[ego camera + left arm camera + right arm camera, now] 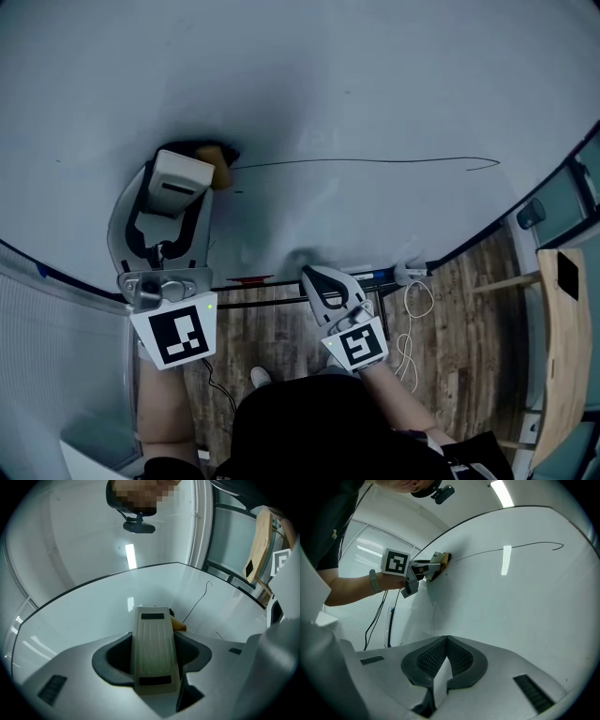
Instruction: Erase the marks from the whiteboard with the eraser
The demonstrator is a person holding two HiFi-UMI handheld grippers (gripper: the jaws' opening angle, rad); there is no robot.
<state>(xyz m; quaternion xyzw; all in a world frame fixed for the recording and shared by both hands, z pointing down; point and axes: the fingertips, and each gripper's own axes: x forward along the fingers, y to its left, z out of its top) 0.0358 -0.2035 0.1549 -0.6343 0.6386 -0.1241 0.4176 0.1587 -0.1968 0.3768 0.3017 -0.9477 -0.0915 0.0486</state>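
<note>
While the left gripper (178,192) works at the whiteboard (328,75), its fingers (115,656) are clamped on the eraser (153,639), one dark pad on each long side of the pale plastic back. The yellow felt at the tip past the fingers is pressed against the board.

Step in hand, as I read it: the wipe is at its start. The felt sits at the left end of a thin black line (375,161), which runs away to the right of the fingers across most of the board and ends in a small hook. A tiny dark fleck shows just below the eraser tip. No other marks made out.

Next move likely calls for a steady sweep to the right along the line, felt kept flat on the board and the clamp kept firm so the eraser does not twist.

Right gripper (446,644): fingers (429,660) closed together, nothing between them. It hangs low, below the line, near the marker rail (281,300) at the board's bottom edge. It is out of the sweep's path.

On the rail, a red marker (248,278) lies to the left of the right fingers and a blue marker (375,275) to the right. A white cable (412,319) dangles further right over the wooden floor (281,337), and a wooden panel (562,319) stands at the far right. None of these lies in the way of the line.
</note>
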